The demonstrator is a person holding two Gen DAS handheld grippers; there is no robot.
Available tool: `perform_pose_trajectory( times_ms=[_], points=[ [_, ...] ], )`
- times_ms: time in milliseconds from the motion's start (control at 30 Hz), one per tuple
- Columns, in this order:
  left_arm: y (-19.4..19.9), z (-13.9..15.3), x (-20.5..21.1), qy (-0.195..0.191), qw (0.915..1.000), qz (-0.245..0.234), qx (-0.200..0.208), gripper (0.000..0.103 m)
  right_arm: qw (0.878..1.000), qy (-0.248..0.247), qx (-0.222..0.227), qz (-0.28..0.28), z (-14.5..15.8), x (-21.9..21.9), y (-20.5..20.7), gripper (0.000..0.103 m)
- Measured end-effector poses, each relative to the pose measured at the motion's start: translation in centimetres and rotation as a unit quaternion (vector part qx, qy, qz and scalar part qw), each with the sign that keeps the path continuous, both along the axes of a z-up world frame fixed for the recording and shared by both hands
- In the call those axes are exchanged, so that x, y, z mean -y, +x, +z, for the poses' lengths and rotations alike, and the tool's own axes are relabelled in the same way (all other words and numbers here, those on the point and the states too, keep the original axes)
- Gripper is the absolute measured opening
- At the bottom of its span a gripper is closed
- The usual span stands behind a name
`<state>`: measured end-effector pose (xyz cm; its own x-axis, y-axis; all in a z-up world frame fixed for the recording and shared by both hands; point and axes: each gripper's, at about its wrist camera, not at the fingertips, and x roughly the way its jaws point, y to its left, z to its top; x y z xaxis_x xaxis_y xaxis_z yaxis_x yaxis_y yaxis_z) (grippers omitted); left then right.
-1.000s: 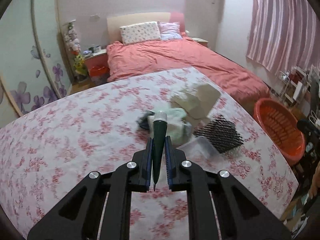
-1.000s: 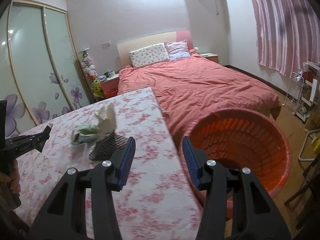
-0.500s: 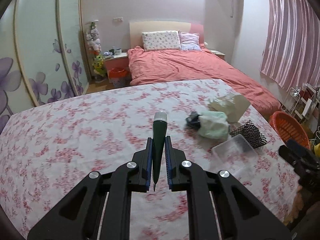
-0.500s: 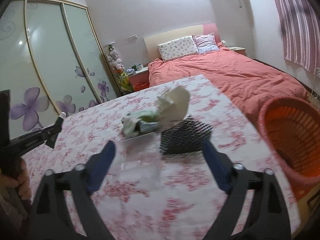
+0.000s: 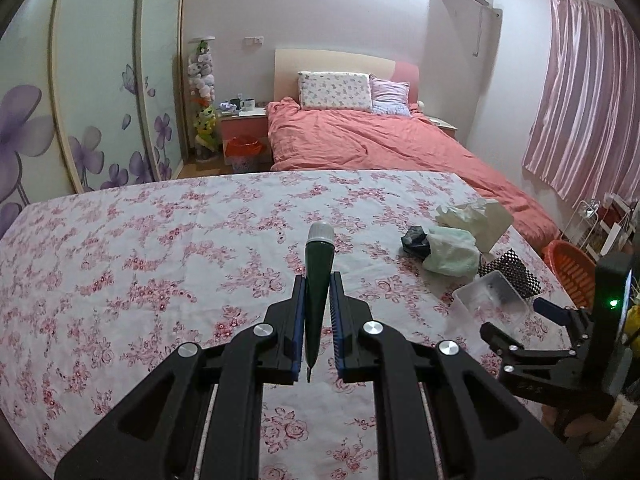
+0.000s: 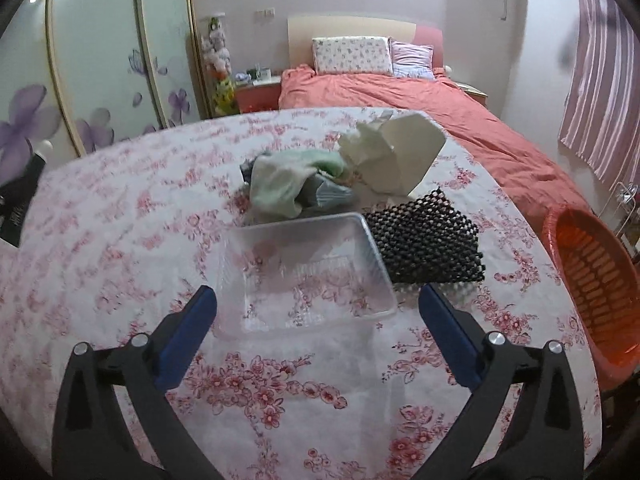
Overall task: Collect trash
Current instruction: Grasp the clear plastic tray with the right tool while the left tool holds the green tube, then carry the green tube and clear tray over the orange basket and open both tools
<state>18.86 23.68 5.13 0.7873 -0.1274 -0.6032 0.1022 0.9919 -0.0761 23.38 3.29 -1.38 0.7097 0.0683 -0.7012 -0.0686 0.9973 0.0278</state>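
My left gripper (image 5: 318,280) is shut on a dark green pointed tube (image 5: 319,256) with a pale cap, held above the flowered tablecloth (image 5: 160,248). My right gripper (image 6: 316,298) points down at the trash pile and its jaws are opening. The near end of a clear plastic tray (image 6: 308,272) lies between its fingertips, untouched by the pads. Behind the tray lie a black mesh mat (image 6: 424,240), a pale green bag (image 6: 288,180) and crumpled white paper (image 6: 396,156). In the left wrist view the same pile, with the tray (image 5: 490,300), sits at the table's right end.
An orange basket (image 6: 592,272) stands on the floor past the table's right edge. A bed with a pink cover (image 5: 380,144) lies beyond the table's far edge. Sliding wardrobe doors (image 5: 100,100) line the left wall, and a wire rack (image 5: 600,220) stands under the curtain.
The right gripper swung from over the orange basket to the trash pile, came lower, and its jaws spread wide. The left gripper, still holding the green tube, drifted left, away from the pile.
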Motion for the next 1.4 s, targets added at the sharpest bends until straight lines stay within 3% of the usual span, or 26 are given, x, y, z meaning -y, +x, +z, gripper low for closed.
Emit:
perform_pose_trajectory(
  times_ms=[200,233,467,667,1000,1400],
  points=[
    [0.0,-0.1,0.0,-0.007,1.0000,0.000,-0.002,0.012,0.999,-0.033,-0.007,0.016,-0.3,-1.8,0.5,0.099],
    [0.1,-0.1,0.1,-0.007,1.0000,-0.001,-0.003,0.012,0.999,-0.036,-0.009,0.018,-0.3,-1.9,0.6,0.094],
    [0.2,-0.2,0.9,-0.007,0.9999,-0.007,-0.004,0.012,1.000,-0.004,0.004,0.021,0.2,-0.6,-0.3,0.089],
    [0.4,0.2,2.4,-0.006,0.9998,-0.020,-0.001,0.012,0.998,0.011,0.053,0.027,3.0,1.1,-2.8,0.089],
    [0.6,1.6,8.3,-0.005,0.9977,-0.067,0.012,0.012,0.990,0.018,0.141,-0.021,8.3,7.7,-6.1,0.090],
    [0.2,3.2,20.5,-0.028,0.9833,-0.178,0.022,0.012,0.976,0.004,0.172,-0.136,10.9,19.8,-9.0,0.090]
  ],
)
